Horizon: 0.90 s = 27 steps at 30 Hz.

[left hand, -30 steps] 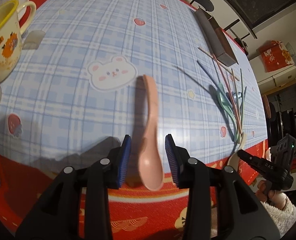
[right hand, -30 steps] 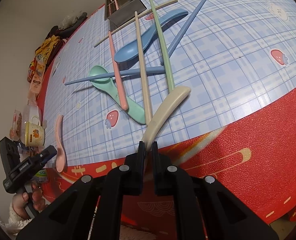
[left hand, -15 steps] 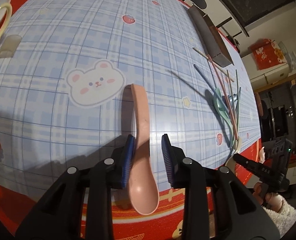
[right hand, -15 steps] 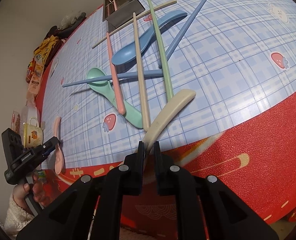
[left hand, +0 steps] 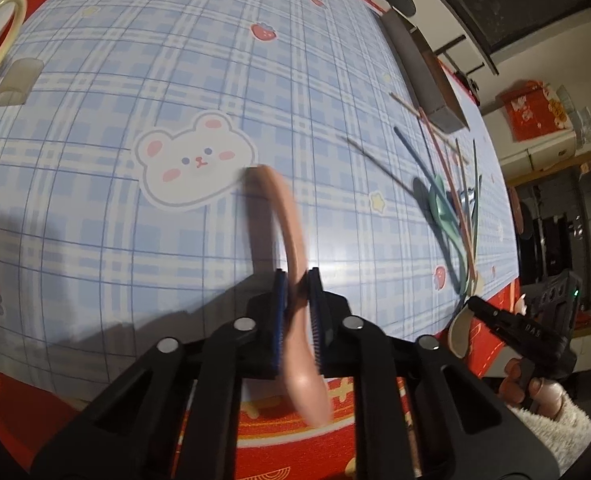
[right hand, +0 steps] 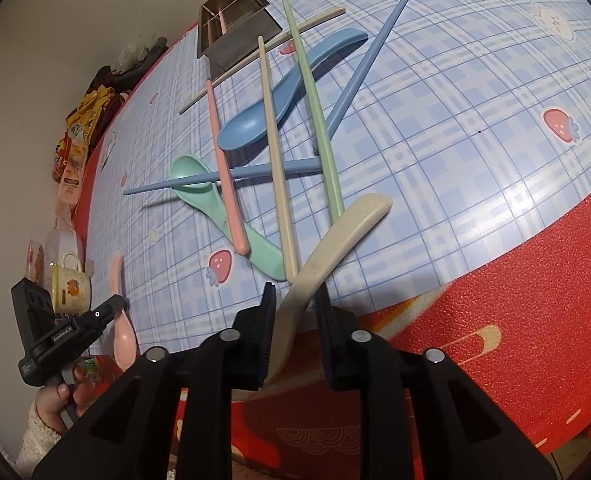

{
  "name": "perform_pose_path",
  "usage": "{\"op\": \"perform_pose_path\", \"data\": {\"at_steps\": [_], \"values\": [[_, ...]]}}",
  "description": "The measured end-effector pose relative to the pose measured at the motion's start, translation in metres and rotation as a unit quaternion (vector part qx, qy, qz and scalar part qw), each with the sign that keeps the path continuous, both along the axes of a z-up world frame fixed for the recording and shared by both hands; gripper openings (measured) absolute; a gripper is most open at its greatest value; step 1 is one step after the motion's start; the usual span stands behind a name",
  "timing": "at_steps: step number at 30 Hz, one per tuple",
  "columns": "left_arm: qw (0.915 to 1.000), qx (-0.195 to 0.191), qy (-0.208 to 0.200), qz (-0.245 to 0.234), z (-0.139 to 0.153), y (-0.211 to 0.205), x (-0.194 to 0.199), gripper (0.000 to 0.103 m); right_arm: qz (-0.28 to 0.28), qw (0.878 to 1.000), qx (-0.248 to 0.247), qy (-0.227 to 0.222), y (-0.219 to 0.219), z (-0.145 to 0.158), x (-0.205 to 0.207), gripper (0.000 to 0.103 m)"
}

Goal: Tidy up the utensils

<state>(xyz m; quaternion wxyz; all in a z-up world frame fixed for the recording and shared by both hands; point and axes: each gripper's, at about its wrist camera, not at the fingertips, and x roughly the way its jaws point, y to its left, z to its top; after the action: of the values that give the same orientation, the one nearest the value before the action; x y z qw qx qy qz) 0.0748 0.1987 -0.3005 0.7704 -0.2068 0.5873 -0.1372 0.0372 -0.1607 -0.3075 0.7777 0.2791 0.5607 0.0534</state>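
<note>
Two tools in play here, each one in a hand, both pointing down at the desk [left hand: 143, 60] with its blue plaid cover. The left tool [left hand: 296, 280] has just been closing and now pinches the pink spoon [left hand: 291, 248] at the neck, bowl hanging toward the camera over the red desk edge, handle reaching up to about 11 o'clock, right beside the bear print [left hand: 193, 158]. The spoon looks a bit blurred. The right tool [right hand: 295, 296] is clamped on the beige spoon [right hand: 335, 244] near its bowl end, handle sticking out toward 1 o'clock.

From the right wrist view, the rest of the pile sits at 12 o'clock from that tool: a green spoon [right hand: 223, 216], a blue spoon [right hand: 279, 108], and crossed chopsticks in pink [right hand: 223, 168], beige [right hand: 277, 168], green [right hand: 315, 112] and blue [right hand: 363, 64]. Another blue chopstick [right hand: 223, 178] lies across the green spoon's bowl. A metal box [right hand: 235, 28] stands past them at 11 o'clock, with a pink stick inside. A yellow-rimmed mug [right hand: 69, 286] is way off at 9 o'clock.
</note>
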Motion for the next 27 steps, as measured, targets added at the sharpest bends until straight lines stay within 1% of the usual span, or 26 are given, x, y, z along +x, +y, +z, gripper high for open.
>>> {"op": "perform_pose_path", "data": {"at_steps": [1, 6, 9, 15, 18, 27], "values": [[1.0, 0.003, -0.001, -0.004, 0.0, -0.002, -0.002, 0.011, -0.002, 1.0, 0.003, 0.002, -0.001, -0.001, 0.0, 0.011], [0.9999, -0.004, 0.0, -0.014, -0.001, -0.011, -0.007, 0.01, -0.014, 1.0, 0.018, 0.004, -0.009, -0.002, -0.004, 0.007], [0.9997, -0.009, -0.003, -0.022, 0.002, -0.016, -0.01, 0.01, -0.014, 1.0, 0.014, 0.0, -0.011, 0.002, -0.005, 0.007], [0.999, -0.036, -0.015, -0.02, 0.012, -0.02, -0.012, 0.01, -0.021, 1.0, 0.007, -0.007, -0.017, 0.009, -0.007, 0.007], [0.9983, -0.05, -0.022, -0.02, 0.019, -0.021, -0.01, 0.01, -0.022, 1.0, 0.001, -0.011, -0.019, 0.012, -0.007, 0.007], [0.9958, -0.071, -0.043, -0.039, 0.04, -0.041, 0.004, 0.01, -0.02, 0.999, -0.012, -0.031, -0.025, 0.022, -0.004, 0.007]]}}
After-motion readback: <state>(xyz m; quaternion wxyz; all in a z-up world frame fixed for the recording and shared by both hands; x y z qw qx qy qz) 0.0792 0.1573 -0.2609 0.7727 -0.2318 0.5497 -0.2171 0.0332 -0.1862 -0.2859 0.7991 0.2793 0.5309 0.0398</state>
